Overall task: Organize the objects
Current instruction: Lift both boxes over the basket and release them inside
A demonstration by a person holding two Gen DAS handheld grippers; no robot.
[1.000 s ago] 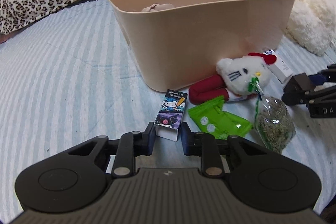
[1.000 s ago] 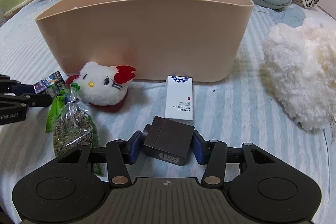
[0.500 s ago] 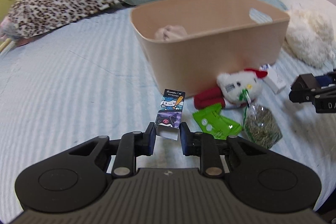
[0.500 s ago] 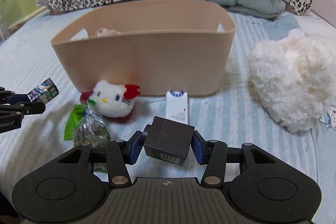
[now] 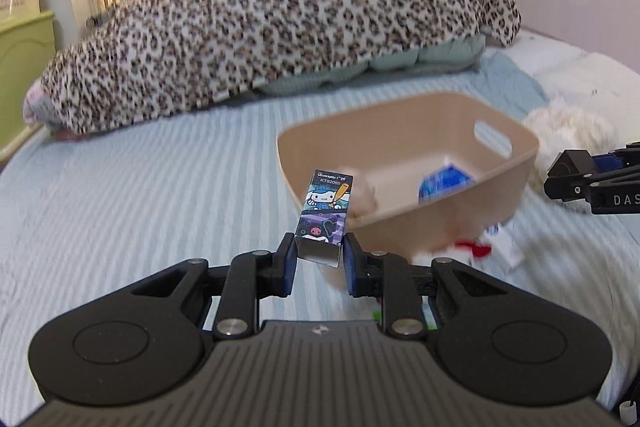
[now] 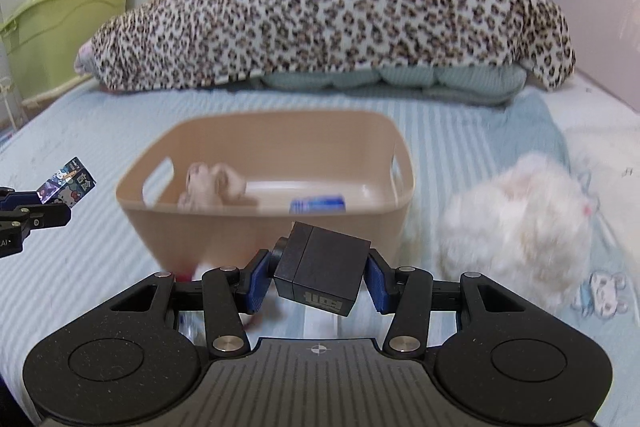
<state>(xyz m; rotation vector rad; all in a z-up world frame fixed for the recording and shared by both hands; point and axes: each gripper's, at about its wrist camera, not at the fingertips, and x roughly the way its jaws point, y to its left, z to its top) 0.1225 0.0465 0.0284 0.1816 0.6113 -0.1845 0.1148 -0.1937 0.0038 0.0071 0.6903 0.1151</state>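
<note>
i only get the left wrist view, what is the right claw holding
Observer: The right claw is shut on a black box, tilted, with pale lettering on its front.
Operator: is it over the tub yet
Observer: Not clearly; in the right wrist view the box sits in front of the beige tub's near wall.
Operator: anything beside the tub on that side
Observer: A fluffy white plush lies on the bed right of the tub.
</note>
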